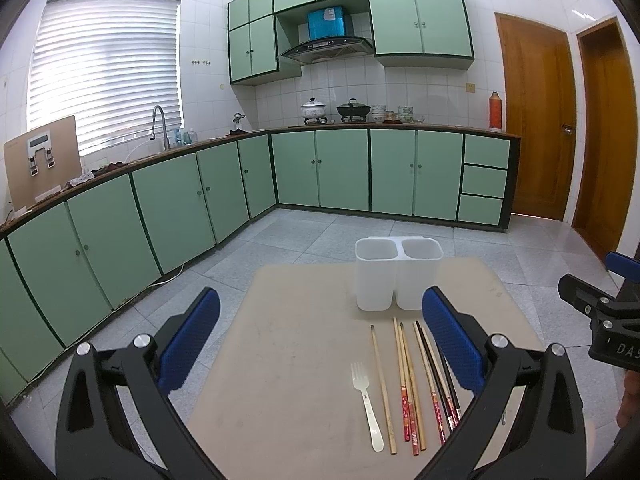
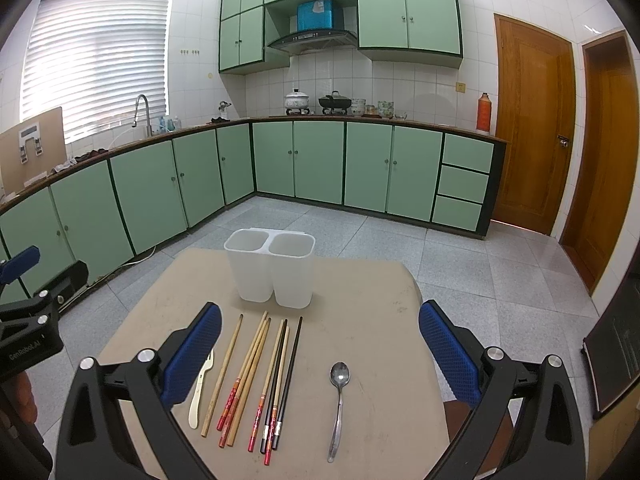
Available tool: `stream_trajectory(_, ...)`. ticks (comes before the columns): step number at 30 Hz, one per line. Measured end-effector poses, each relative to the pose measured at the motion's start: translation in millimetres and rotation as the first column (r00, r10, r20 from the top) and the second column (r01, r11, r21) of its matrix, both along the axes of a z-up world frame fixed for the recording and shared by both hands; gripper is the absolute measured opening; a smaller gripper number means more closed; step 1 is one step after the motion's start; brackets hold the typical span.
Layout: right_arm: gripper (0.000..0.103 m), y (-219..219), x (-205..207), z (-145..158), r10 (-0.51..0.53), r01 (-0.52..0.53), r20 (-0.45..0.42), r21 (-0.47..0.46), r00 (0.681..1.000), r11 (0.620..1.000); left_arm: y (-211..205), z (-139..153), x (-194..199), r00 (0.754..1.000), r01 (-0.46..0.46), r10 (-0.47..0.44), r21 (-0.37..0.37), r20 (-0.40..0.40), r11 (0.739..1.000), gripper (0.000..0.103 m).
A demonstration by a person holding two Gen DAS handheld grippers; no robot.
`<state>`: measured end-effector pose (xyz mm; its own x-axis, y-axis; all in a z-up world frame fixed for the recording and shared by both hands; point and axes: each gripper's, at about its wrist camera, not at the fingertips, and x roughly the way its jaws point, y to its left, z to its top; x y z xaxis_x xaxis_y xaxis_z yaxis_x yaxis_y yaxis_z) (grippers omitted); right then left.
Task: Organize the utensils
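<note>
Nothing is sorted yet, I judge: my left tool (image 1: 320,344) and right tool (image 2: 320,352) gape empty, the white holder (image 2: 270,268) is empty, and the chopsticks (image 2: 256,384), fork (image 2: 199,396) and spoon (image 2: 339,396) lie on the counter (image 2: 380,360).

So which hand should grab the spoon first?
Probably the right gripper. The spoon lies between its open fingers, while the left gripper sits over by the fork.
</note>
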<state>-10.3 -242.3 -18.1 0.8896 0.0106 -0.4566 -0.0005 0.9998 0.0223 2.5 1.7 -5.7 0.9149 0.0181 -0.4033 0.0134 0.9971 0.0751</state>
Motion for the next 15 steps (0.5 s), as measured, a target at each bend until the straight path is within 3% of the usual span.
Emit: stream_trajectory(15,0.097,-2.0,2.5,-5.1,0.001,-0.001,-0.002,0.001,1.0,1.0,0.3,-0.6,-0.1,1.0,-0.001,0.001,0.003,-0.001,1.0,0.098)
